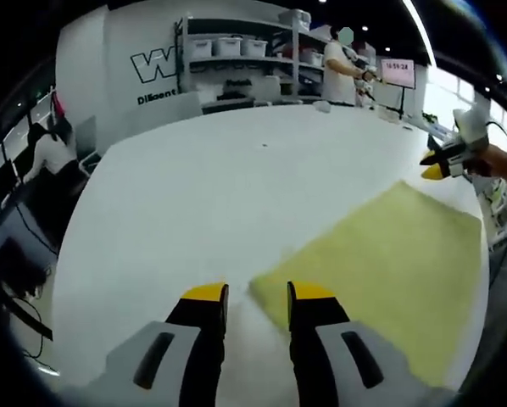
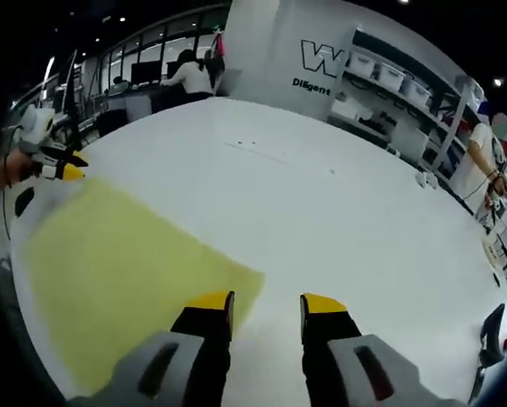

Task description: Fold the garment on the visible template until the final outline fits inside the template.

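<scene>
A pale yellow rectangular sheet (image 1: pixel 389 263) lies flat on the white table (image 1: pixel 236 186). In the left gripper view its near corner sits just beyond my left gripper (image 1: pixel 258 295), which is open with nothing between its yellow-tipped jaws. My right gripper (image 1: pixel 440 161) hovers over the sheet's far right corner. In the right gripper view the same sheet (image 2: pixel 126 271) spreads to the left, one corner just ahead of the open, empty right gripper (image 2: pixel 267 303). The left gripper (image 2: pixel 58 168) shows at the far left edge, held by a hand. I cannot tell whether the sheet is cloth or a template.
Shelves with white bins (image 1: pixel 236 51) stand behind the table, and a person (image 1: pixel 340 72) stands near a monitor (image 1: pixel 398 72). Another person sits at a desk (image 2: pixel 190 76). The table (image 2: pixel 338 220) stretches wide and white past the sheet.
</scene>
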Motion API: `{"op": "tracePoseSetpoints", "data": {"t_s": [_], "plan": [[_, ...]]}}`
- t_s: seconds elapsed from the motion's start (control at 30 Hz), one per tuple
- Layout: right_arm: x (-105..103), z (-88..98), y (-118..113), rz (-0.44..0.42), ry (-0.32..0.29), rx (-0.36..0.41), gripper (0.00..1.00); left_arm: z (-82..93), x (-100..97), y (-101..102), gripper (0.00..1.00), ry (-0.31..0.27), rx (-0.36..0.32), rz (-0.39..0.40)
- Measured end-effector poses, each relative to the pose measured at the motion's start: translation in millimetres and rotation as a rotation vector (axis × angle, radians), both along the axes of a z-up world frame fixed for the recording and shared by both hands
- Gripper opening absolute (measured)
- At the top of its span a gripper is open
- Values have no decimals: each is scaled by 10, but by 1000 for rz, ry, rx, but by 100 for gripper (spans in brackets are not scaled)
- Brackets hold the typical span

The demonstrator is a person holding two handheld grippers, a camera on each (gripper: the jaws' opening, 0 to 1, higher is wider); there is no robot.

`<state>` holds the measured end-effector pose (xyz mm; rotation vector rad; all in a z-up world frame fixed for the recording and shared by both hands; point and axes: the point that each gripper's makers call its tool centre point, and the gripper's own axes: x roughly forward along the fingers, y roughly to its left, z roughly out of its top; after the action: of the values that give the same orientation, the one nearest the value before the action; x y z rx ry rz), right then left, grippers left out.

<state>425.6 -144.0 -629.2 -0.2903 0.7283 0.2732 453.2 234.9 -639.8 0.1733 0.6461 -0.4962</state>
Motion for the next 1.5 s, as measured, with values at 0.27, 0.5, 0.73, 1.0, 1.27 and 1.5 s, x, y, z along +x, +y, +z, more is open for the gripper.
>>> {"op": "tracePoseSetpoints", "data": {"t_s": [0.27, 0.5, 0.73, 1.0, 1.27, 1.5], "plan": [[-205, 33, 239, 74, -33, 122, 32, -37, -244, -93, 22, 12, -32, -16], [-462, -69, 234, 82, 12, 163, 34, -120, -524, -141, 22, 31, -47, -38], [-673, -125, 298, 130, 53, 207, 41, -162, -695, -198, 22, 43, -49, -73], [-933, -190, 391, 180, 107, 328, 42, -159, -905, -231, 22, 62, -51, -99], [-1090, -146, 596, 299, 146, 569, 47, -138, -1100, -294, 20, 69, -92, -130], [-1177, -52, 661, 383, 159, 649, 45, -136, -1235, -307, 18, 85, -107, -117]]}}
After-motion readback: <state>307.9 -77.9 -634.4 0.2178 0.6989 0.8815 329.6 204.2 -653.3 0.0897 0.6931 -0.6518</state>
